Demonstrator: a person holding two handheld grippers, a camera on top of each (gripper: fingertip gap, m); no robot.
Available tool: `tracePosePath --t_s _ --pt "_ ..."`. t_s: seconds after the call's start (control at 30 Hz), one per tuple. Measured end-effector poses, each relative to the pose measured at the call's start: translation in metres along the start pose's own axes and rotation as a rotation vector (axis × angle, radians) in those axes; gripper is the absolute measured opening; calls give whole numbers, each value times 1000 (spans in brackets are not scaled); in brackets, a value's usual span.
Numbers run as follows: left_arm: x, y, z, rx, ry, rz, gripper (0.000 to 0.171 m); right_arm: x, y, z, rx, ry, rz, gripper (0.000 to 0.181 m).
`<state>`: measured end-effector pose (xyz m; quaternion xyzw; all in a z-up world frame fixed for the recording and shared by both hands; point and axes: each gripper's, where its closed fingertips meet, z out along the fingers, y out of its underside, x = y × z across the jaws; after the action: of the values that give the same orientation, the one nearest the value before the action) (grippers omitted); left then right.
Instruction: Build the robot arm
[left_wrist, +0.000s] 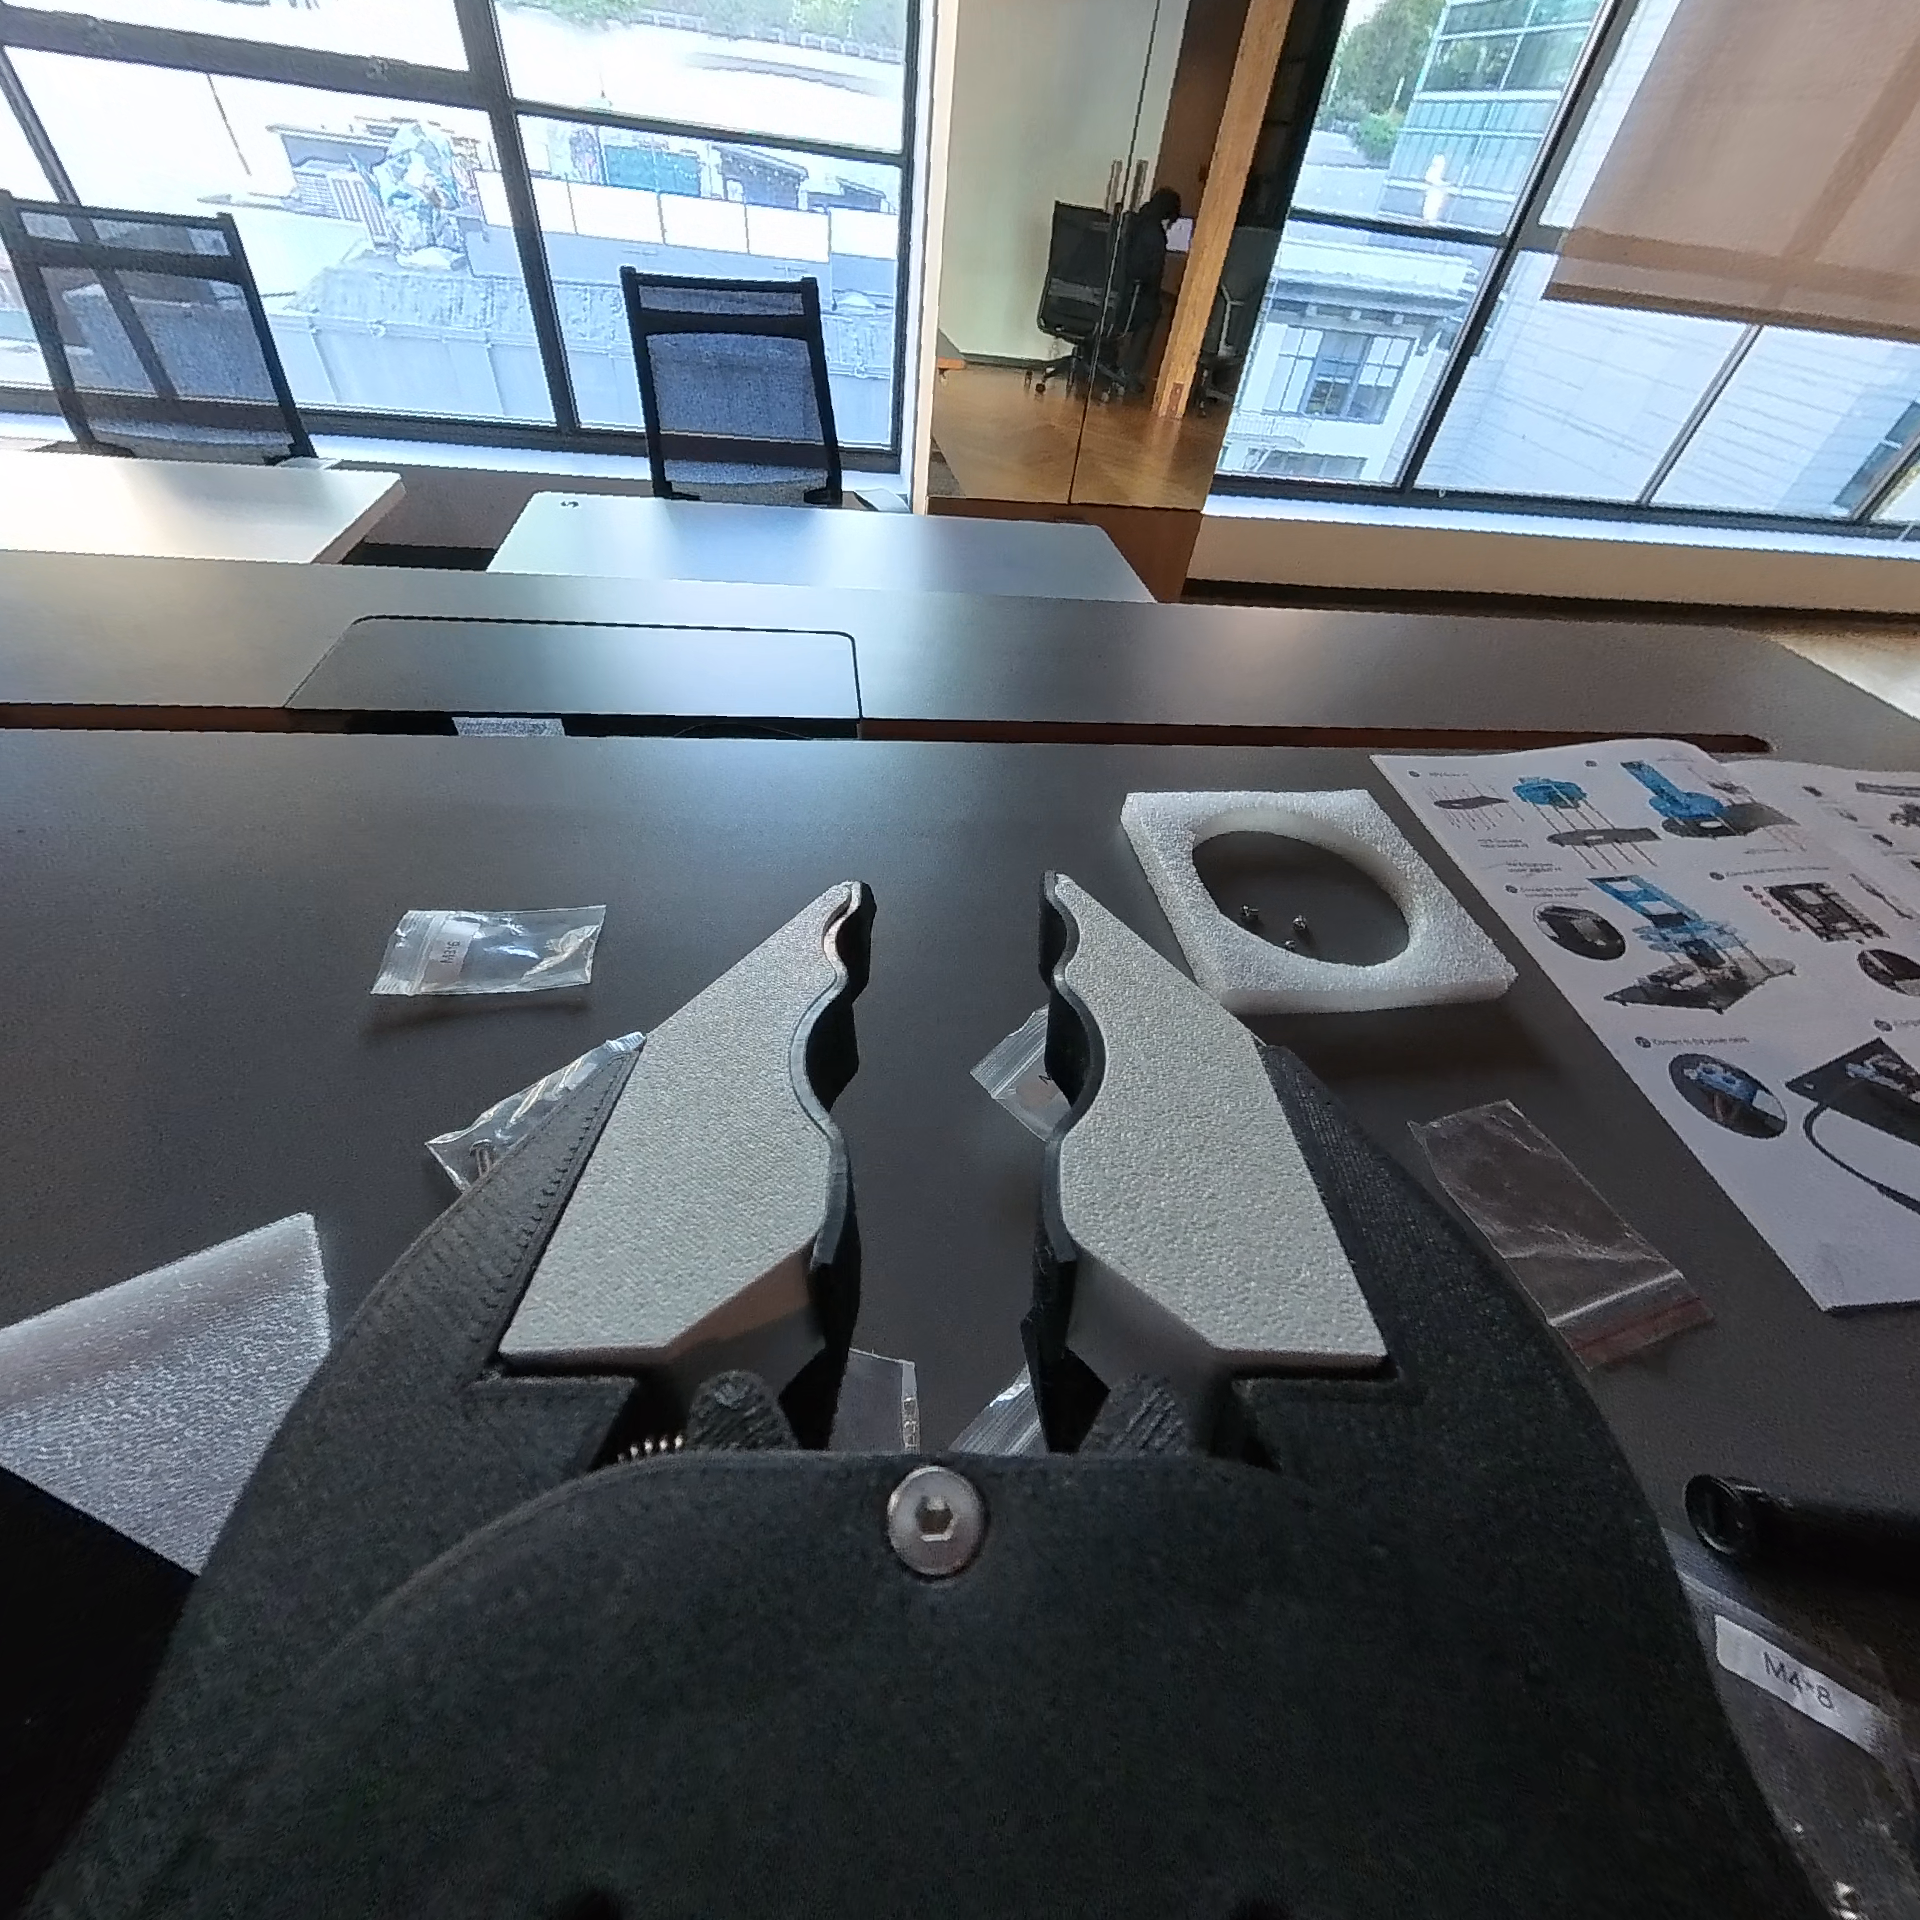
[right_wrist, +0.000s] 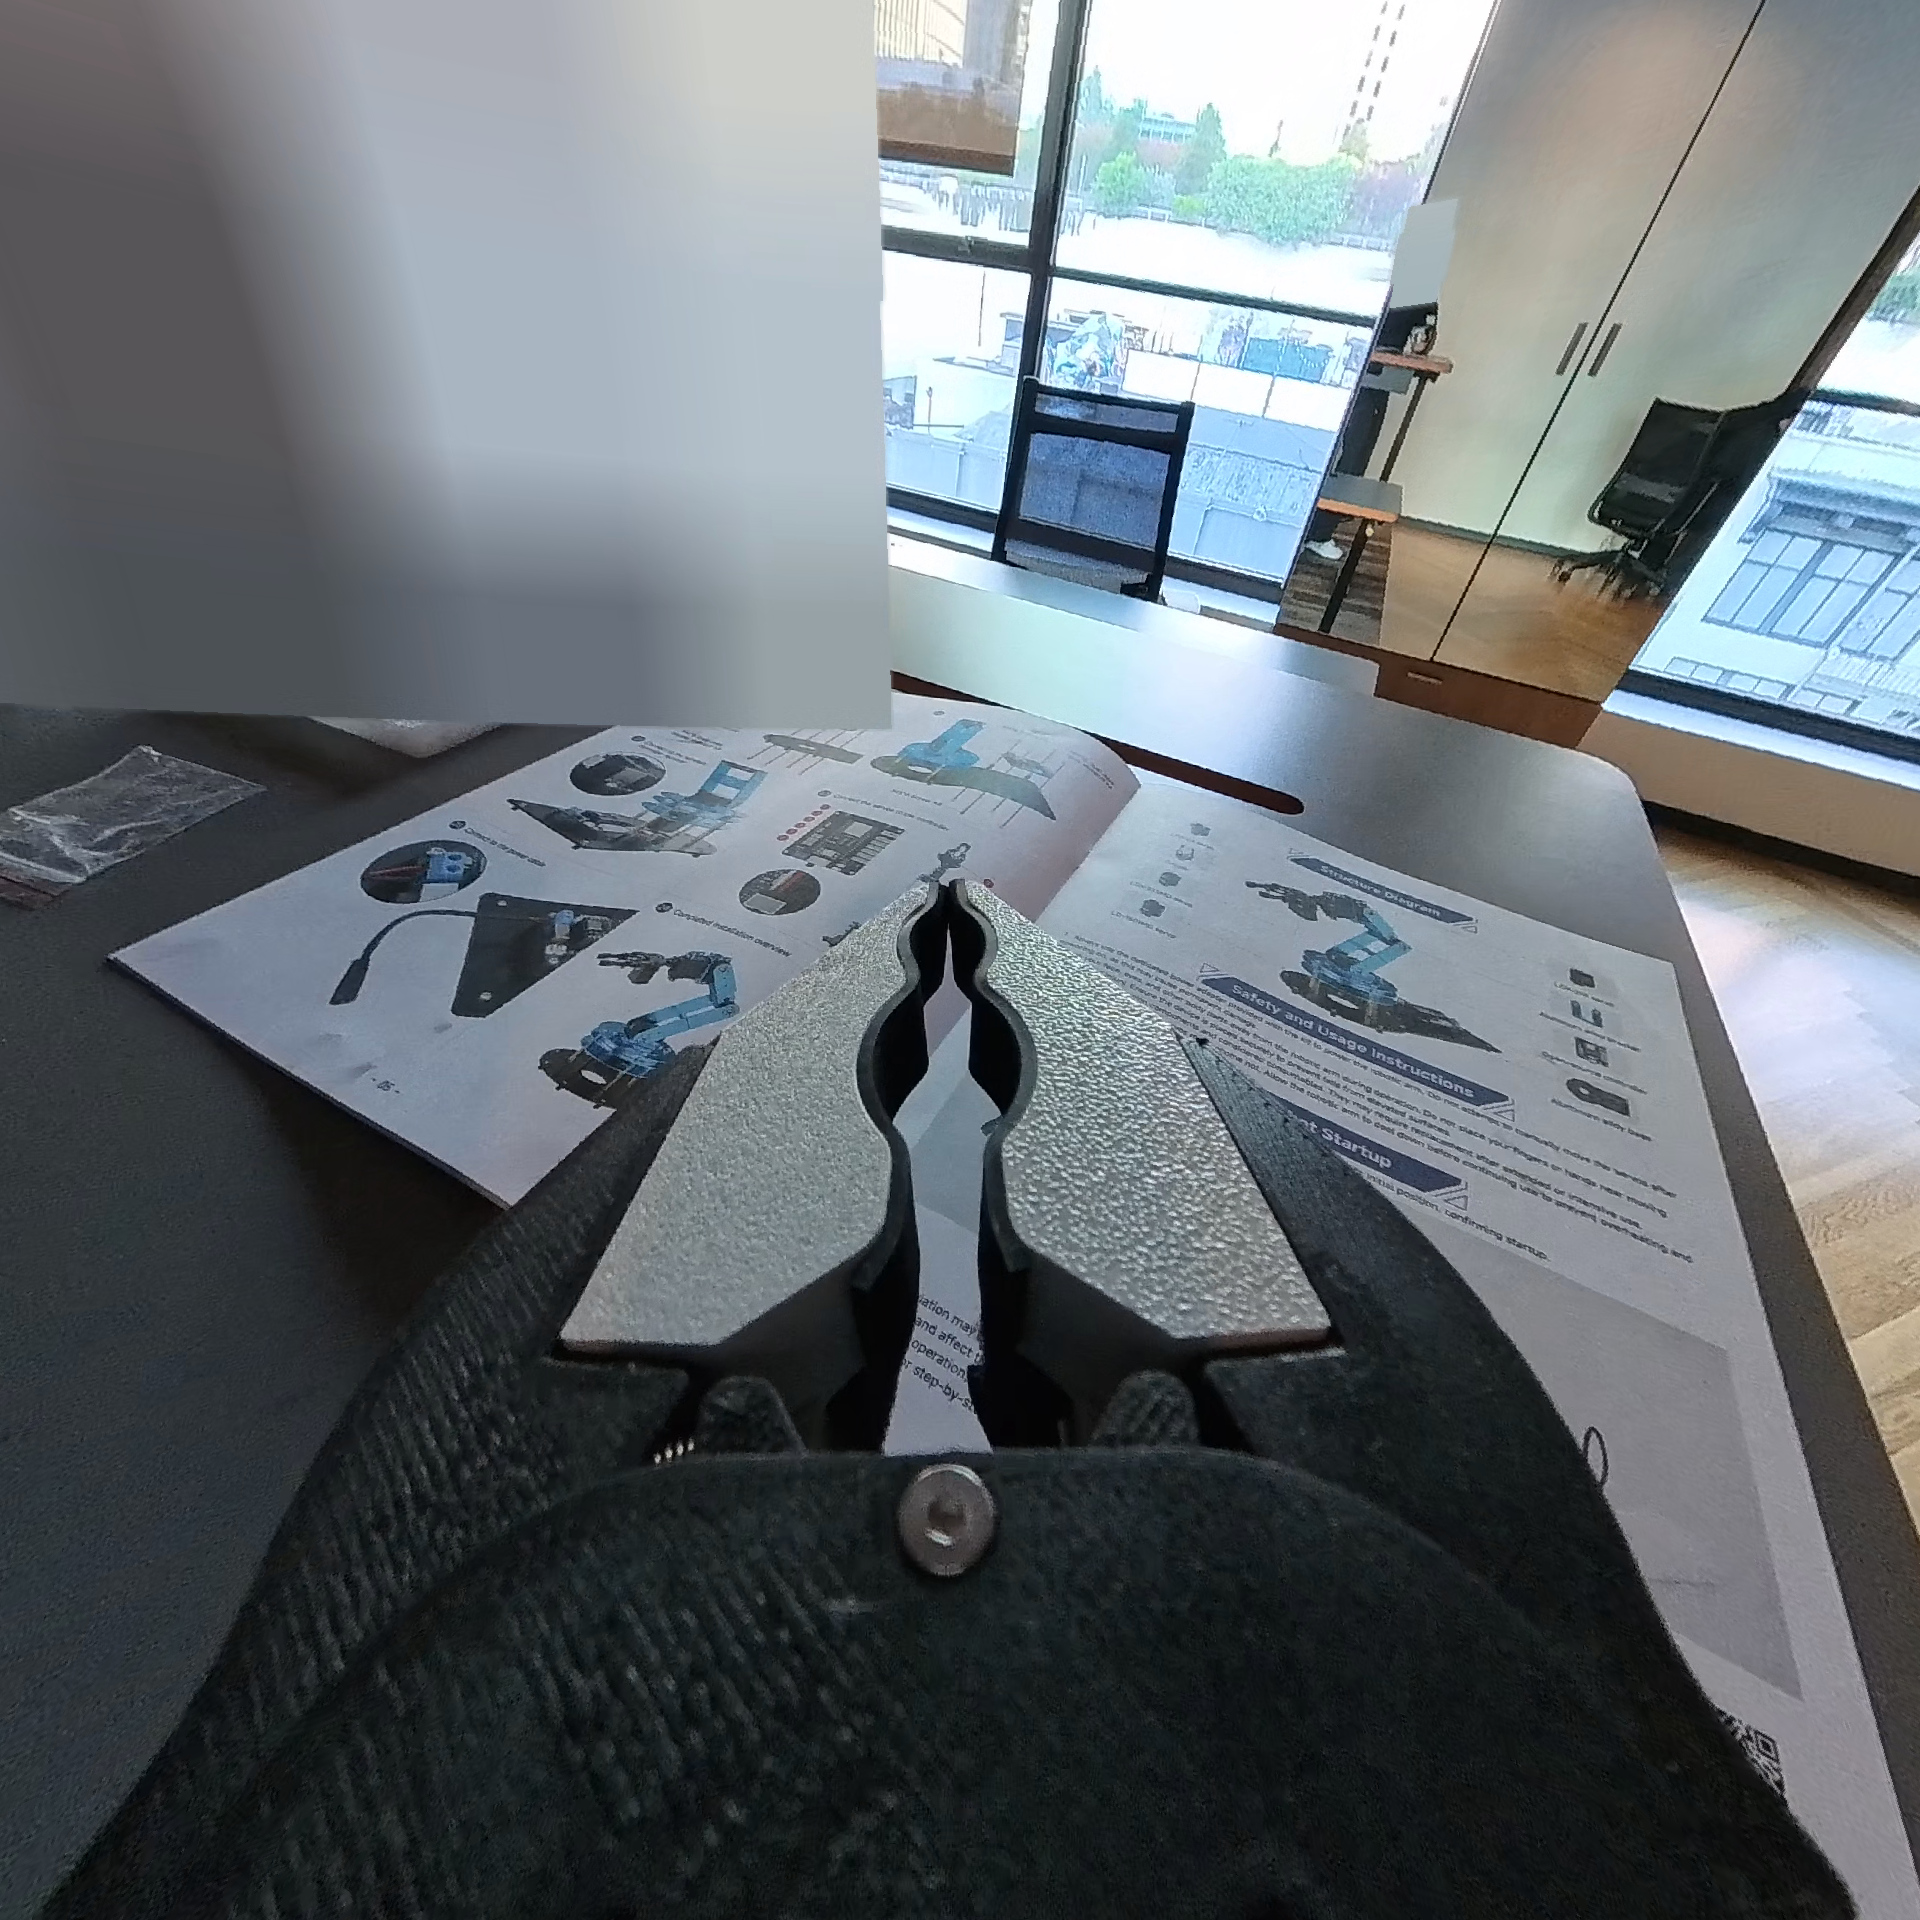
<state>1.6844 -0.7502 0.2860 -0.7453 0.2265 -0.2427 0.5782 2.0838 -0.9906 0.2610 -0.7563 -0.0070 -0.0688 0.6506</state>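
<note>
Dark worktop (left_wrist: 260, 935) under my left claw (left_wrist: 956, 914), spread wide and empty above small plastic bags (left_wrist: 488, 948), foam ring (left_wrist: 1314, 899) just right; my right claw (right_wrist: 951, 891), tips together, nothing gripped, over open manual (right_wrist: 644, 883).

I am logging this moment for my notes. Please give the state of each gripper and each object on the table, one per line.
Left gripper: open, holding nothing, above the dark table.
Right gripper: shut, tips together, empty, over the open instruction booklet.
Open instruction booklet: lying flat, pages spread.
White square foam ring: flat, small screws inside its hole.
Small clear plastic bag: lying flat, apart from the left gripper.
</note>
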Motion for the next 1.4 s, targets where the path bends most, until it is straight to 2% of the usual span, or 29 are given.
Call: tracePosePath --t_s 1.4 --pt "5 1 0 -12 23 21 27 -1 2 2 -11 -11 -5 0"
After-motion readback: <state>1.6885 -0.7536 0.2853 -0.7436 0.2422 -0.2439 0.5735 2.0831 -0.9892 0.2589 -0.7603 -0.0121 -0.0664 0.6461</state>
